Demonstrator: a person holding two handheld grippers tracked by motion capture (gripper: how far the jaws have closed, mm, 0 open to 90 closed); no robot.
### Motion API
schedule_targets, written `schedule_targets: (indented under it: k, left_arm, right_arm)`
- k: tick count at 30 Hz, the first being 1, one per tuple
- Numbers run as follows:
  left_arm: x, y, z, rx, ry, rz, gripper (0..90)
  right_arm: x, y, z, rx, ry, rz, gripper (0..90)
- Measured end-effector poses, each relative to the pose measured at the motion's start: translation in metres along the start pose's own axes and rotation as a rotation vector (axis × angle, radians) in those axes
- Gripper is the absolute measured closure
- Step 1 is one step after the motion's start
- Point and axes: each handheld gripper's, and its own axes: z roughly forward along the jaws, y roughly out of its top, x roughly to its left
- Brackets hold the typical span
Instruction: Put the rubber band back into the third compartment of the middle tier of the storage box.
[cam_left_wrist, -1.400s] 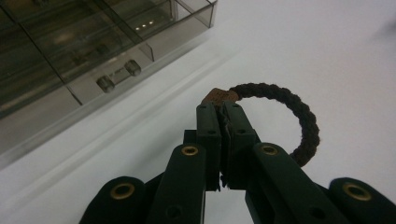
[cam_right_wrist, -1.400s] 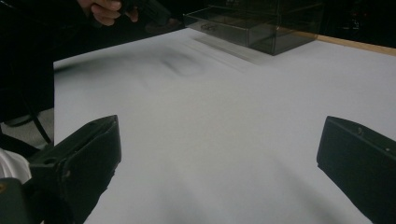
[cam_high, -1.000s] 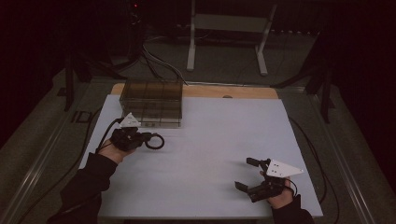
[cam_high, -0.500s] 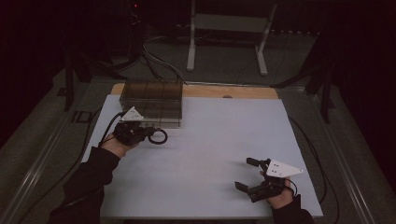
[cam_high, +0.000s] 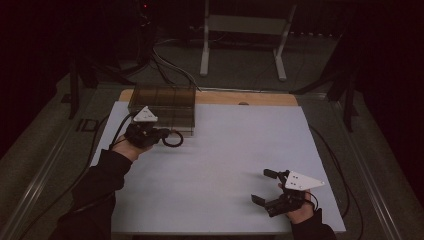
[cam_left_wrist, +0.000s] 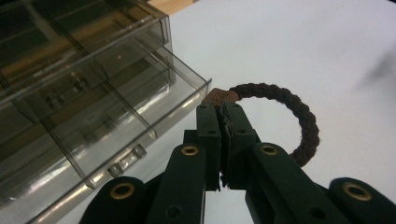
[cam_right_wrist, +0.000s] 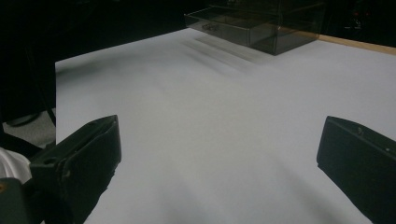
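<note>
We see a dark brown braided ring (cam_left_wrist: 299, 116), a loop of twisted cord with a small reddish-brown tag where its ends join, held just above the white table sheet (cam_high: 225, 160). It hangs just beside the front right corner of a smoky clear plastic organizer box (cam_high: 162, 102), which we use as our landmark. The left gripper (cam_left_wrist: 219, 109) has its two black jaws pressed together on the tagged join of the ring, so the loop sticks out past the jaw tips. In the high view this left gripper (cam_high: 162, 136) sits right at the box's front edge, carried by a hand in a dark sleeve, with the ring (cam_high: 173, 138) showing as a small dark circle beside it. The box has a shallow drawer (cam_left_wrist: 116, 135) pulled partly out toward the gripper, split by clear dividers into compartments. Well apart from the box, toward the near right corner of the sheet, the right gripper (cam_high: 264, 186) rests with its jaws spread wide and nothing between them.
</note>
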Motion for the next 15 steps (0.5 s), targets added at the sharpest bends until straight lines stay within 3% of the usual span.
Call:
schedule_targets:
  k: [15]
  left_arm:
    - [0.009,0.018,0.005,-0.043,0.005,-0.014,88.5]
  right_arm:
    - [0.000,0.000,0.000,0.001,0.000,-0.004,0.0]
